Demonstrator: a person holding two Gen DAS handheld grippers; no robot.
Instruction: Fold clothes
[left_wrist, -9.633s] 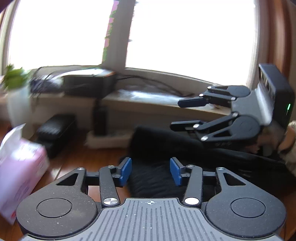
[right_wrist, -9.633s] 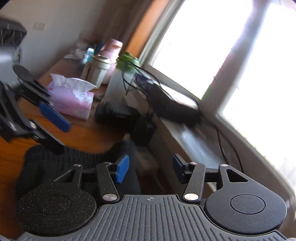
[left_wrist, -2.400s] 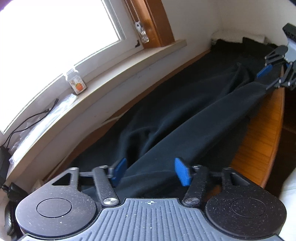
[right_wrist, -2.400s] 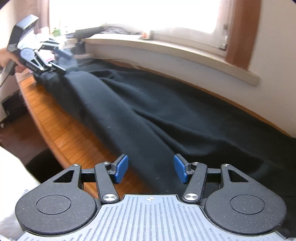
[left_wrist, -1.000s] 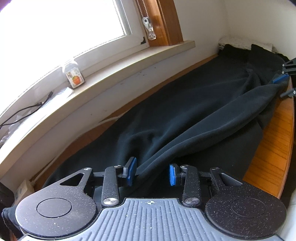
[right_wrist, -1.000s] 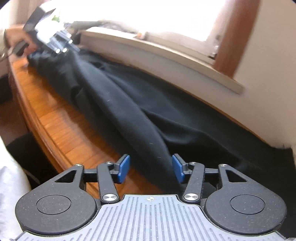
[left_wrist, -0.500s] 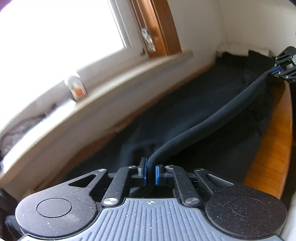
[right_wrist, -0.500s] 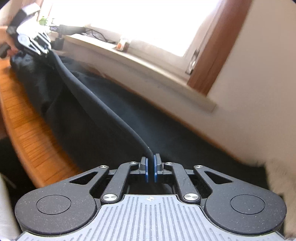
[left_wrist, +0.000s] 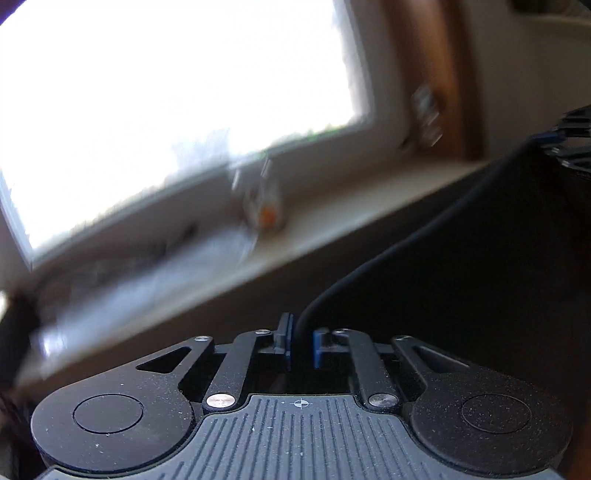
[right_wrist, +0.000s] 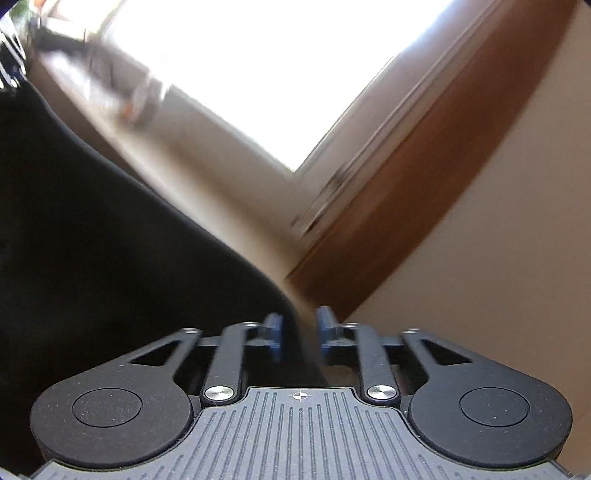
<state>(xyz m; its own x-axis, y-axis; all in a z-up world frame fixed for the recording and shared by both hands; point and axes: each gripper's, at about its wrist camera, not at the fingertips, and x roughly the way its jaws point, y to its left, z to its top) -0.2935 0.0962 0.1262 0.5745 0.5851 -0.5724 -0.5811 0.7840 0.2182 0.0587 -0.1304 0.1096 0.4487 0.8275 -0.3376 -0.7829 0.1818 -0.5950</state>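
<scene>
Soft black garment (left_wrist: 461, 277) (edge rolled) taut.

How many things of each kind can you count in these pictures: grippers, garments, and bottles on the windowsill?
Grippers: 2, the left gripper and the right gripper
Black garment: 1
Small bottle on the windowsill: 1
Total: 4

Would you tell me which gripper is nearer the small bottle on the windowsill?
Left. The small bottle sits just ahead of the left gripper; from the right gripper it is far off.
</scene>
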